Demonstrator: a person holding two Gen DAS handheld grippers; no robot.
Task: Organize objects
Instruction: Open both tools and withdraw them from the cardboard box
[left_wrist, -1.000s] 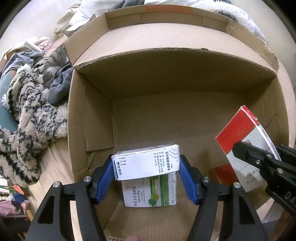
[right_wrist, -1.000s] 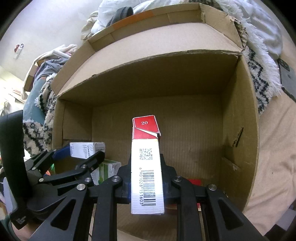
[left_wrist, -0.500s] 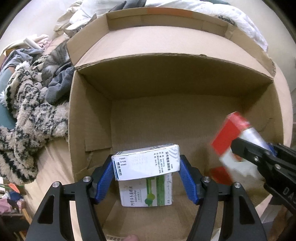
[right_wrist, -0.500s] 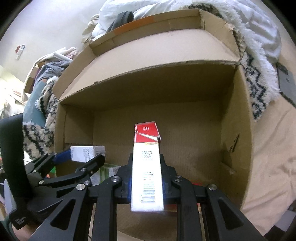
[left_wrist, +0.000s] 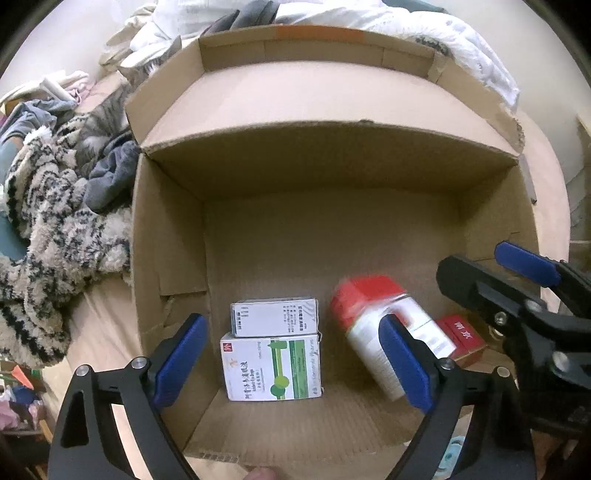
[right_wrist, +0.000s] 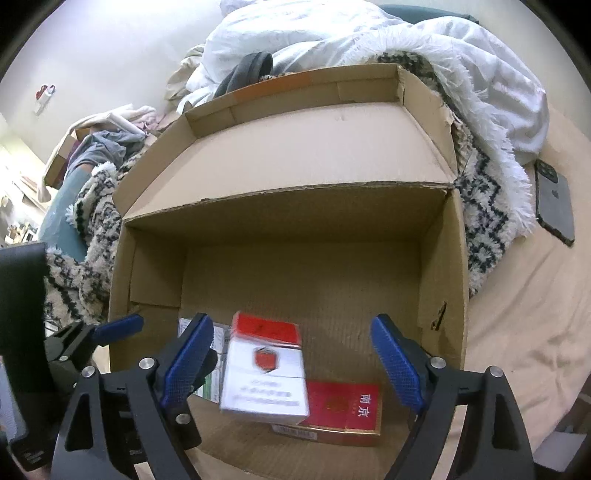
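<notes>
An open cardboard carton (left_wrist: 170, 258) fills both views. On its floor, a small white-grey medicine box (left_wrist: 274, 317) lies just behind a green-and-white medicine box (left_wrist: 271, 365). My left gripper (left_wrist: 291, 322) hangs above them, its jaws opening, with the pads clear of both boxes. A red-and-white cigarette pack (right_wrist: 264, 373) is blurred and tilted, lying partly over a flat red pack (right_wrist: 343, 410). My right gripper (right_wrist: 291, 322) is over it, jaws opening, touching nothing. In the left wrist view the same pack (left_wrist: 384, 325) and red pack (left_wrist: 461, 332) sit to the right.
A fuzzy black-and-white blanket (left_wrist: 55, 236), grey clothes and a tabby cat (left_wrist: 99, 125) crowd the carton's left side. White bedding (right_wrist: 369, 40) lies behind it. A dark phone (right_wrist: 554, 199) rests on the beige sheet at the right. The carton's far floor (right_wrist: 314, 280) is bare.
Both grippers went from shut to wide open. The small white-grey box dropped to the carton floor behind the green box. The red-and-white pack fell from the right jaws onto the red pack.
</notes>
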